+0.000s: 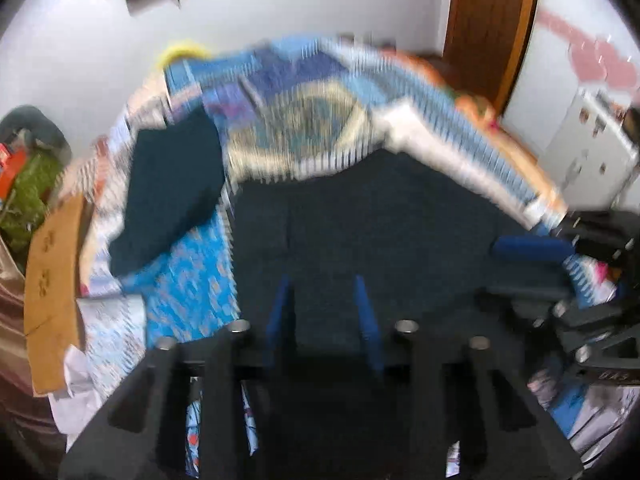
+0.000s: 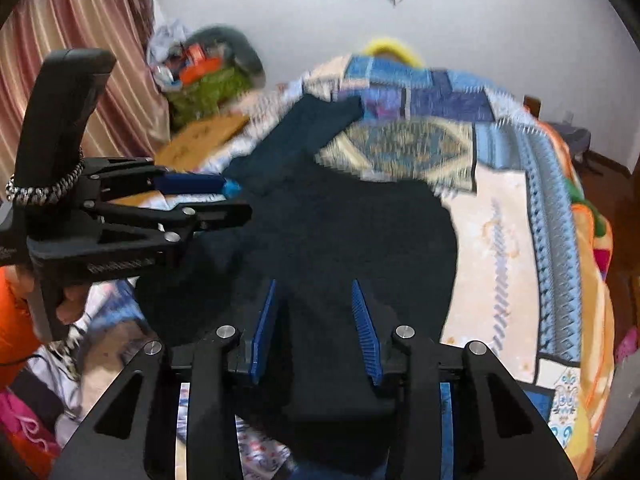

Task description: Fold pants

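Dark navy pants [image 2: 340, 232] lie spread on a patterned bedspread [image 2: 500, 240]; one leg reaches away toward the far left. They also show in the left wrist view [image 1: 380, 220]. My right gripper [image 2: 314, 296] is open, its blue fingers [image 2: 362, 320] hovering over the near end of the pants. My left gripper [image 1: 322, 292] is open over the same cloth and appears from the side in the right wrist view [image 2: 236, 200]. The right gripper shows at the right edge of the left wrist view [image 1: 532, 268]. Both views are blurred.
A brown cardboard piece [image 1: 52, 280] lies at the bed's left edge. A heap of clothes [image 2: 208, 76] sits by the pink curtain [image 2: 80, 60]. A wooden door [image 1: 492, 20] and a white cabinet [image 1: 588, 152] stand to the right.
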### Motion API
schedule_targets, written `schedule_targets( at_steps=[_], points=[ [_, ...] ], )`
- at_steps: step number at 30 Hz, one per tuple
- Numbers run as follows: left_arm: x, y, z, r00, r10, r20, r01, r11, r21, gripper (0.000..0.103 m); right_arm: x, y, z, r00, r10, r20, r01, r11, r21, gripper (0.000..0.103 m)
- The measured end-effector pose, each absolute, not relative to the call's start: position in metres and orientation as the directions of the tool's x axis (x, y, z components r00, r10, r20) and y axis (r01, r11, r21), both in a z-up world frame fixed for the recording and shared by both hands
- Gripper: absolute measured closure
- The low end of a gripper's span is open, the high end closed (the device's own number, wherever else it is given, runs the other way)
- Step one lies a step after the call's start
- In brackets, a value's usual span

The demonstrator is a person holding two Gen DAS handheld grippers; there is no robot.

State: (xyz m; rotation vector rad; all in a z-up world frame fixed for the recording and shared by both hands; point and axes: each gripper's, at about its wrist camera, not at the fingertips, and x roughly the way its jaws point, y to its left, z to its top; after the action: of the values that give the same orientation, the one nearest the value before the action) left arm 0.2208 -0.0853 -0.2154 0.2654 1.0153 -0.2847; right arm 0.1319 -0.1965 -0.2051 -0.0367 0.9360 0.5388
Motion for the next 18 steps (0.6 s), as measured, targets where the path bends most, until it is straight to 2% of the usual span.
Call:
schedule_targets(
  at_steps=[1,3,6,8,11,12,13,18],
  points=[
    [0.219,-0.084,-0.229,0.489,-0.091,-0.867,0.359,0.927,0.106,0.076,0.132,-0.197,-0.212,0.461,0.413,-0.786,-0.456,0.869,0.190,0.080],
    [0.204,-0.078,-0.237,0.525,-0.116,-0.843,0.401,0.908,0.125,0.076,0.127,-0.203,-0.217,0.465,0.400,-0.790,-0.456,0.873,0.173,0.086],
    [0.181,-0.072,-0.233,0.562,-0.085,-0.823,0.420,0.886,0.195,0.075,0.112,-0.216,-0.210,0.489,0.381,-0.785,-0.441,0.884,0.154,0.086],
    [0.171,-0.061,-0.232,0.561,-0.077,-0.824,0.415,0.887,0.200,0.073,0.104,-0.228,-0.208,0.489,0.390,-0.780,-0.423,0.888,0.180,0.086],
    [0.166,-0.038,-0.228,0.569,-0.077,-0.819,0.363,0.917,0.165,0.055,0.096,-0.236,-0.206,0.502,0.386,-0.774,-0.402,0.896,0.186,0.086],
    [0.165,-0.032,-0.227,0.568,-0.075,-0.819,0.345,0.926,0.154,0.053,0.093,-0.238,-0.204,0.513,0.369,-0.775,-0.394,0.903,0.170,0.085],
    [0.164,-0.026,-0.227,0.568,-0.067,-0.820,0.325,0.934,0.149,0.053,0.090,-0.239,-0.203,0.522,0.352,-0.777,-0.384,0.910,0.154,0.080],
    [0.163,0.009,-0.244,0.538,0.060,-0.841,0.219,0.953,0.209,0.053,0.088,-0.264,-0.203,0.538,0.307,-0.785,-0.315,0.937,0.150,0.074]
  ],
)
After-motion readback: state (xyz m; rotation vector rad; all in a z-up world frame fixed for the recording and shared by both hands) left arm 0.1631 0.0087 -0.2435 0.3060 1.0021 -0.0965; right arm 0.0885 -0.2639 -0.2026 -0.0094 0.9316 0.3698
